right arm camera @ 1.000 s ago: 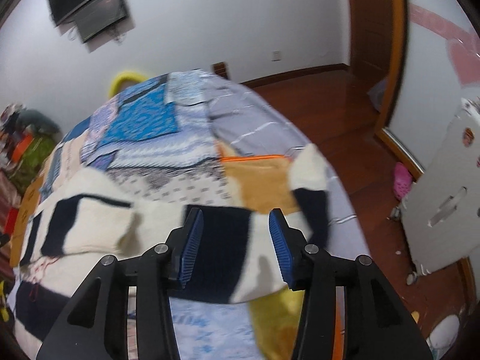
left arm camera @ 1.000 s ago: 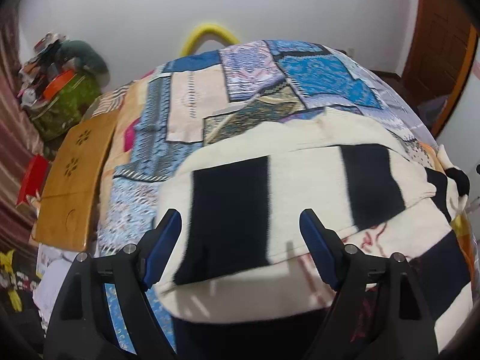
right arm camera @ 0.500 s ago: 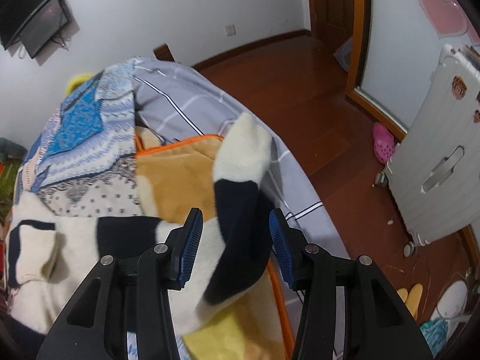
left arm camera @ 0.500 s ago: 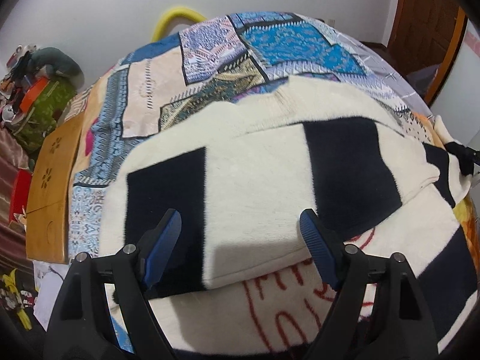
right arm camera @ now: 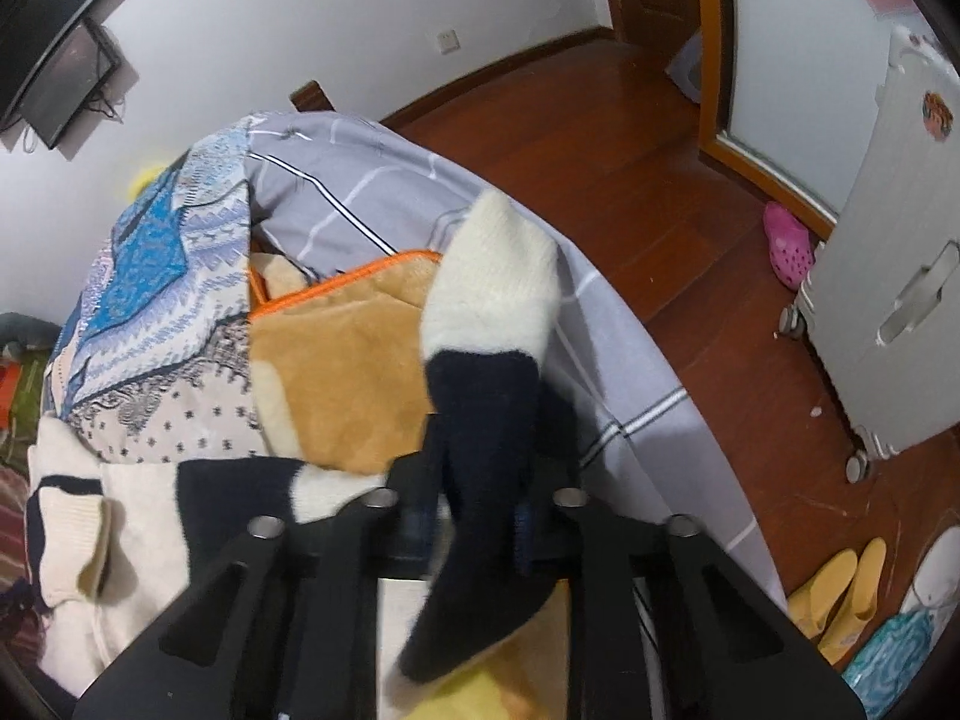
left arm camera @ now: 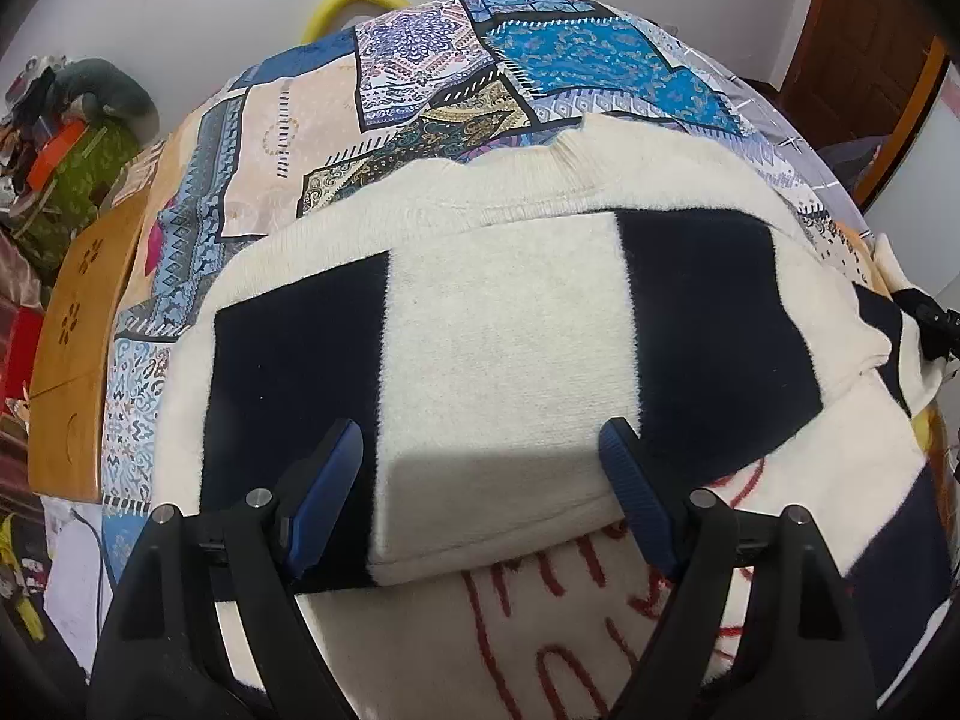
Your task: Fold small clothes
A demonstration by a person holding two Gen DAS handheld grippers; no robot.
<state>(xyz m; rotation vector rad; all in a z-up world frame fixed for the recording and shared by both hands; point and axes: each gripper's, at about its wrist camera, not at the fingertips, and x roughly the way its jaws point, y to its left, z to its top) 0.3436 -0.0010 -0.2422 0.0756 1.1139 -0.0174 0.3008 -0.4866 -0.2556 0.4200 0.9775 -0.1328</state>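
A cream and black striped sweater [left arm camera: 504, 324] with red stitched lettering lies on the patchwork bed cover. One sleeve is folded across its body. My left gripper [left arm camera: 480, 492] is open and hovers just above that folded sleeve. My right gripper [right arm camera: 474, 516] is shut on the other sleeve [right arm camera: 486, 372], on its black band, and the cream cuff sticks up past the fingers. The sweater's body [right arm camera: 138, 516] shows at lower left in the right wrist view.
The patchwork bed cover [left arm camera: 420, 72] spreads behind the sweater. An orange plush blanket [right arm camera: 342, 372] and grey striped sheet [right arm camera: 384, 180] lie under the held sleeve. A wooden board [left arm camera: 78, 324] stands at the bed's left. A suitcase [right arm camera: 888, 276] and shoes [right arm camera: 840, 594] sit on the floor to the right.
My right gripper has closed on the sleeve and swung right toward the bed edge. My left gripper has moved forward and lower over the folded sleeve and stays open.
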